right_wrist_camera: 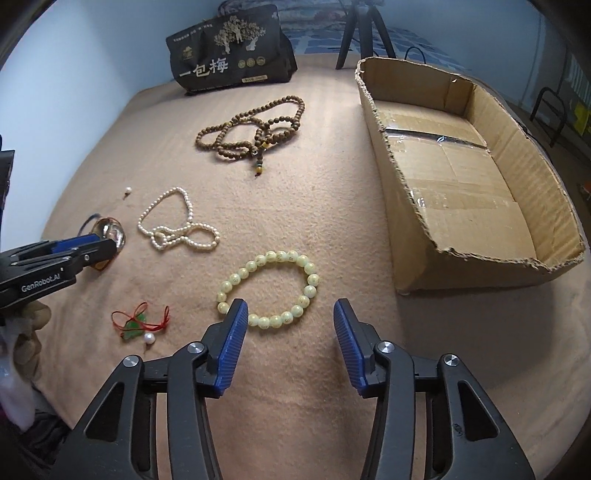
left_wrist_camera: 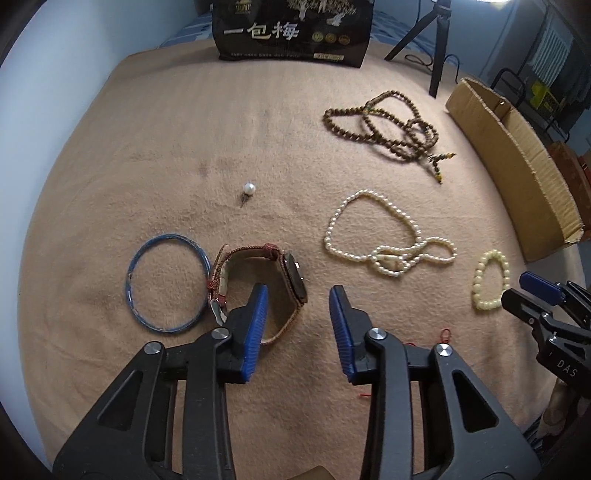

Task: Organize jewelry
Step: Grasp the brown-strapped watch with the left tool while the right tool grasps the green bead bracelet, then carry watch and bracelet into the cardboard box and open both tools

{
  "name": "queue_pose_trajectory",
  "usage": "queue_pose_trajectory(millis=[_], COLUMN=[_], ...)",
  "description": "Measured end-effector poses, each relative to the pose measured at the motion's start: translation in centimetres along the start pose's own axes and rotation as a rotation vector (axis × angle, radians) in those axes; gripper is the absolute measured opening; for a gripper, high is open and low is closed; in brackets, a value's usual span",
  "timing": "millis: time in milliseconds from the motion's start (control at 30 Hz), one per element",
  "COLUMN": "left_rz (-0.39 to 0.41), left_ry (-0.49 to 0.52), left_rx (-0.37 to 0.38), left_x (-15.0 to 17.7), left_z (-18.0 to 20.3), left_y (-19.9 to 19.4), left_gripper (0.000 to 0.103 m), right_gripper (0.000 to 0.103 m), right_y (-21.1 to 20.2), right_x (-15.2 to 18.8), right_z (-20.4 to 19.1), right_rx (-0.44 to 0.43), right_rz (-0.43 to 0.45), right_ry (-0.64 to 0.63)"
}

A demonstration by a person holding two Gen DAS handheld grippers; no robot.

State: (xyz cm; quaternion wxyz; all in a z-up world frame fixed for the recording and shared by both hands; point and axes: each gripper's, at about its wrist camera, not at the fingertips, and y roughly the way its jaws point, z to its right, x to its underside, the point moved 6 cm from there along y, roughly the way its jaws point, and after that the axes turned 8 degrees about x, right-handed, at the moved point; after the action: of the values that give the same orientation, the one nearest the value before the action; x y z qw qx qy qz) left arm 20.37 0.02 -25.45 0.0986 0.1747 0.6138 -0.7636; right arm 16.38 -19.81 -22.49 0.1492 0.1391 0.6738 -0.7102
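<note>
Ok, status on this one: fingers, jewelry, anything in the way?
Left gripper open over watch. Right gripper open over pale bead bracelet. Cardboard box empty. Nothing in the way.

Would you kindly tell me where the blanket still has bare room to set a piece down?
Bare: between black bag, single pearl and wooden beads. Cardboard box is empty. Crowded: near edge, around watch and pearl necklace.

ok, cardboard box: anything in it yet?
Empty. The cardboard box shows only its bare taped floor in the right wrist view.
</note>
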Motion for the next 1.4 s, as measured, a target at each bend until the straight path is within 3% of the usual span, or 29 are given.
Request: queue_pose_trajectory(millis=[200,300,367,433,733,1067,1400], left_rz=[-0.025,-0.032,-0.033,-0.035,-0.008,0.095,0.236], left_ry=[-0.033,-0.025,-0.018,-0.017,-0.038,-0.043,-0.01], left_rx=[0.014,0.019,0.031,0.033,0.067,0.114,0.184], left_x=[0.0,0.1,0.2,0.2,0.0,-0.5,-3.9], left_z=[-0.8,-0.7,-0.5,-0.3,-0.4,0.5,4.2], left_y=[1.1,1.4,1.5,1.5,0.1,-4.7,-9.4], left_gripper=[0.025,0.02,0.013,0.012,0.01,0.01,0.01], right_gripper=[0.044,0.031,0.019,0.007,0.006,0.006,0.006], right_y=[1.5,2.0,2.0,2.1,0.4,-4.1,-8.2], right_x=[-0.2,-0.3,-0.4,-0.5,-0.7,-2.3,-4.9], right_z=[0.3,0.1,-0.1,-0.5,-1.7,-3.0,-1.5], right_rx=[0.017,0.03,0.009,-0.022,-0.085,-0.094,-0.096], right_rz=[-0.029,-0.03,-0.028,-0.035,-0.001,0.136,0.255], right_ry=[0.012,0.001,0.002,-0.002,-0.033,-0.119,-0.096])
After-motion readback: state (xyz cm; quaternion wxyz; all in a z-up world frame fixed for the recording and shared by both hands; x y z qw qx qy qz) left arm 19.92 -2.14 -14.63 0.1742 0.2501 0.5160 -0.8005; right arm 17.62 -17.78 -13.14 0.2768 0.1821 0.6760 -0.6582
